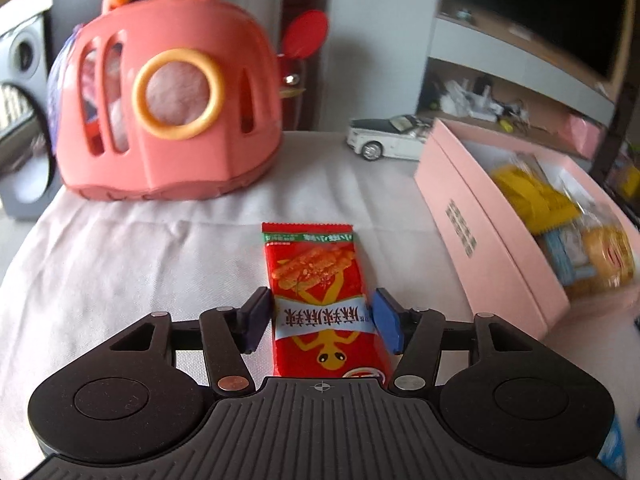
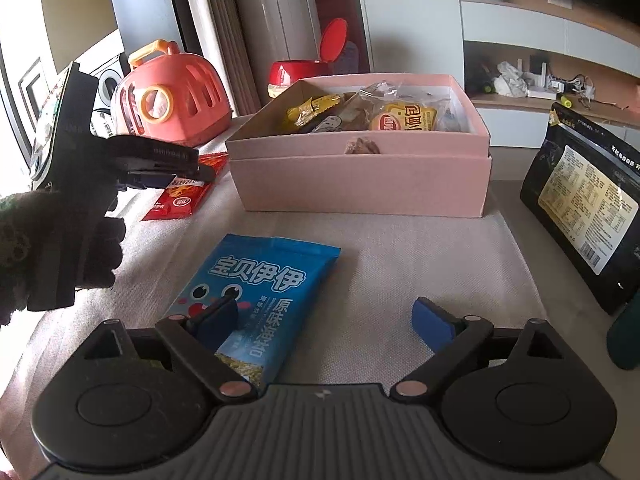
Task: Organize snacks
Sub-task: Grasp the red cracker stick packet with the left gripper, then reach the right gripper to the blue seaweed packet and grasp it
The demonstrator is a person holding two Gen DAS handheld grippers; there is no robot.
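Your left tool (image 1: 322, 316) is spread around the red snack packet (image 1: 320, 300), left of the pink box (image 2: 360, 176). Your right tool (image 2: 326, 320) is spread over the blue pouch (image 2: 260, 296) reading "宝贝伊伊", before the box.

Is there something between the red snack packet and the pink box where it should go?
Nothing visible blocks it. The red snack packet lies on the cloth between the fingers of the left gripper, and only bare cloth separates it from the pink box to its right. The box is open on top, already holding other snacks.
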